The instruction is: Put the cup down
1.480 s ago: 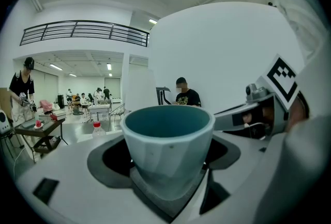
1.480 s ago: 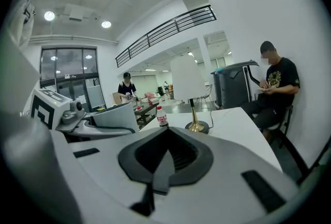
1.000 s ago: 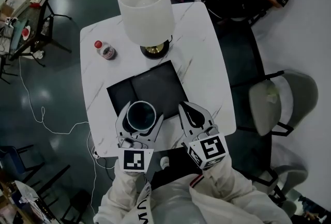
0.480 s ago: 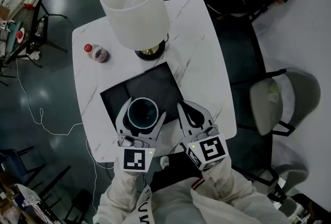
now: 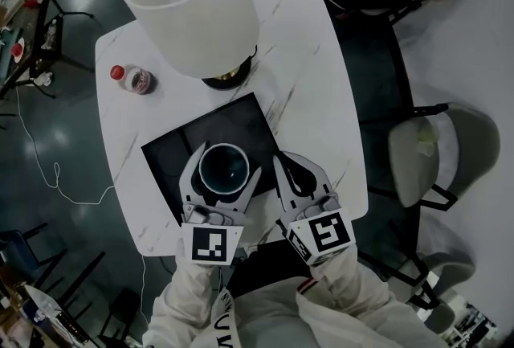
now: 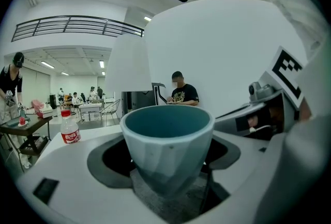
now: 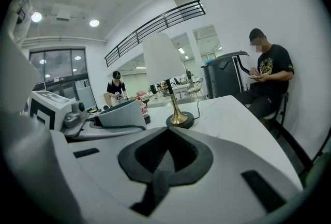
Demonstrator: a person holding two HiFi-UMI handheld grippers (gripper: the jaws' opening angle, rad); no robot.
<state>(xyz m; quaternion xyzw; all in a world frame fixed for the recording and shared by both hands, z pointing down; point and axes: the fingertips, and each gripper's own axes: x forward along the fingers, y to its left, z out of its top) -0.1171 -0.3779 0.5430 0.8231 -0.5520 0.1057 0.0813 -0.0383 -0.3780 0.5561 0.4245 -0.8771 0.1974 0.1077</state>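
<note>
L gripper (image 5: 222, 169) clamped on cup (image 6: 168, 140), upright over blk mat (image 5: 241, 121); R gripper (image 7: 164, 135) jaws together, empty. I'd keep level, let go only w/ base seated.

The cup (image 6: 168, 137) looks like matt ceramic, pale grey-blue outside and teal within, with a faceted wall. It is held by the dark, matt, rubbery pads (image 6: 111, 163) of the left gripper (image 6: 168, 166), whose shell is smooth white plastic. The tabletop (image 5: 321, 97) is smooth white marble-look stone with thin grey veins. Toward its near edge lies a black matt mat (image 5: 173, 149), and by the far edge the lamp (image 5: 189, 5) has a matt white shade and a glossy brass-coloured base (image 7: 179, 119).
</note>
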